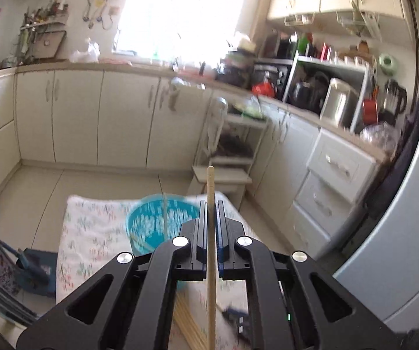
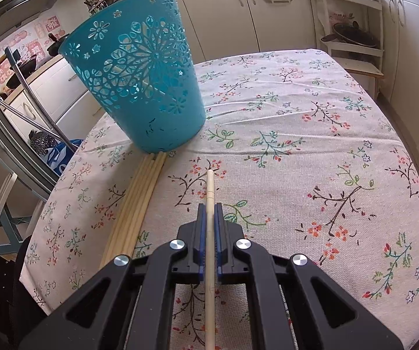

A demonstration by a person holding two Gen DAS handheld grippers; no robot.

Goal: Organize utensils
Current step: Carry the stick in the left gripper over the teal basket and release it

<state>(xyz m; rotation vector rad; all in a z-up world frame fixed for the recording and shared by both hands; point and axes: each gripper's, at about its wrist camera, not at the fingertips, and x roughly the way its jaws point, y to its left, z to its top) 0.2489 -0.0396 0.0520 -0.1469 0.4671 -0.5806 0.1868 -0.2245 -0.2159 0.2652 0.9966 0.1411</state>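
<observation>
My left hand-held gripper (image 1: 209,213) is clamped on one chopstick (image 1: 211,233), which runs straight up between the pads with its blunt end poking out past the tips. It is raised above the tabletop (image 1: 93,233), and below and just ahead of it I look down into the open mouth of the basket (image 1: 151,221), where at least one stick seems to lean already. My right hand-held gripper (image 2: 209,213) is clamped on its own chopstick (image 2: 209,198), angled down over the cloth, well clear of the basket (image 2: 139,73) that stands to the upper left in that view. A bundle (image 2: 139,201) of loose chopsticks lies flat on the cloth, its far ends touching the basket's foot.

The step in hand, as I judge it, is dropping the left stick into the basket. To do it well I would bring the projecting end over the middle of the rim, tip the stick steeply so its lower end goes in first, and only part the pads once that end is well inside; released too high or too flat it could bounce off the rim or catch in the cut-out wall. The basket is light and narrow at the base, so I should not nudge it. The right stick can wait its turn, kept away from the bundle
</observation>
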